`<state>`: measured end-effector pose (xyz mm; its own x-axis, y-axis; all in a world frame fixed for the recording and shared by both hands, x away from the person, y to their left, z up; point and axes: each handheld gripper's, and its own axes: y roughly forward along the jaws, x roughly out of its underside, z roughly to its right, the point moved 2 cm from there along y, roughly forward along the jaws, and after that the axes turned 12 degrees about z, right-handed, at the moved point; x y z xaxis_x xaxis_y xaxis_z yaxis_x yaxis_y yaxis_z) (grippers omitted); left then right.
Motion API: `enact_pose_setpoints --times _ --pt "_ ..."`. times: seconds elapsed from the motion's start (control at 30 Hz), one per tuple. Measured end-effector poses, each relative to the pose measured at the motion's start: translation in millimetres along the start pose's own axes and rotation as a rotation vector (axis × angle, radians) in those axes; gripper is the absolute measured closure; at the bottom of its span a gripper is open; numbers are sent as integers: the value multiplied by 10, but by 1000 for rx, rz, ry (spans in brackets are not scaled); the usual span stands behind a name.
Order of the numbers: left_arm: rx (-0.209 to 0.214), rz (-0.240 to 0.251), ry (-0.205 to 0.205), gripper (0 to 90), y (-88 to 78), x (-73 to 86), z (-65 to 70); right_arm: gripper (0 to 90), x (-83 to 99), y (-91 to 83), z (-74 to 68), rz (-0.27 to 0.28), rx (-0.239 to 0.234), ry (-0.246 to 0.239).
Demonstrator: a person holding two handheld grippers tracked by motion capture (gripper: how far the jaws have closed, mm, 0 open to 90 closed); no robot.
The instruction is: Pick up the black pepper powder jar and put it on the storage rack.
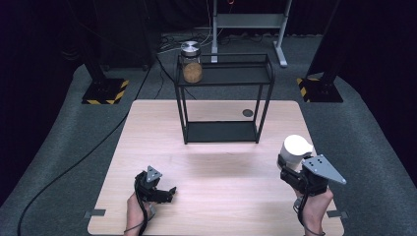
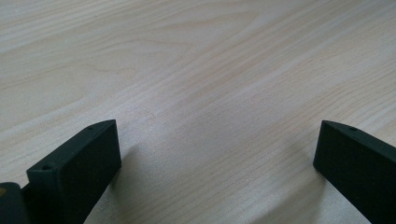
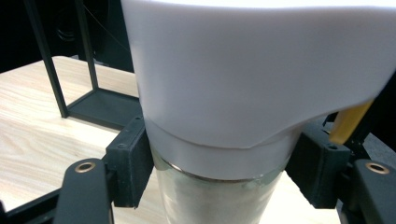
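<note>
- Table point(image 1: 147, 128) of pale wood bears everything, its near half mostly bare.
- Black wire shelf point(image 1: 223, 73) stands at the far middle of the table; a jar with brown contents point(image 1: 192, 70) and a metal lid sits on its top tier, left end.
- White-capped jar point(image 1: 295, 150) is upright at the right, above the tabletop, pinched below its cap by the right gripper point(image 3: 219, 172).
- Left gripper point(image 2: 217, 154) rests low over the wood at the near left, jaws spread wide with nothing between.

White-lidded jar point(image 3: 243, 93) between right gripper point(image 3: 224, 168) jaws
</note>
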<state>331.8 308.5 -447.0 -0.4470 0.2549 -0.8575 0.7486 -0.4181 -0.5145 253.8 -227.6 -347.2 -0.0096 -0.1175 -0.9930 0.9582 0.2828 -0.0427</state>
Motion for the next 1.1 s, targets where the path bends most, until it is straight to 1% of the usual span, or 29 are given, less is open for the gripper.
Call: enact_pose_setpoints --times 0.3,0.5,0.63,0.77,0.9,1.1 --pt "0 0 0 2 0 0 0 293 -210 80 19 23 -22 -27" --pt "0 0 -1 2 0 0 0 293 -387 169 18 24 -46 -71" --pt "0 0 0 2 0 0 -1 293 -495 245 25 26 -64 -91" --pt "0 0 0 2 0 0 0 293 -576 334 41 31 -76 -90" --pt "0 1 -2 2 1 2 1 293 -639 414 65 41 -84 -76" --pt "0 0 0 2 0 0 0 293 -747 512 80 49 -94 -79"
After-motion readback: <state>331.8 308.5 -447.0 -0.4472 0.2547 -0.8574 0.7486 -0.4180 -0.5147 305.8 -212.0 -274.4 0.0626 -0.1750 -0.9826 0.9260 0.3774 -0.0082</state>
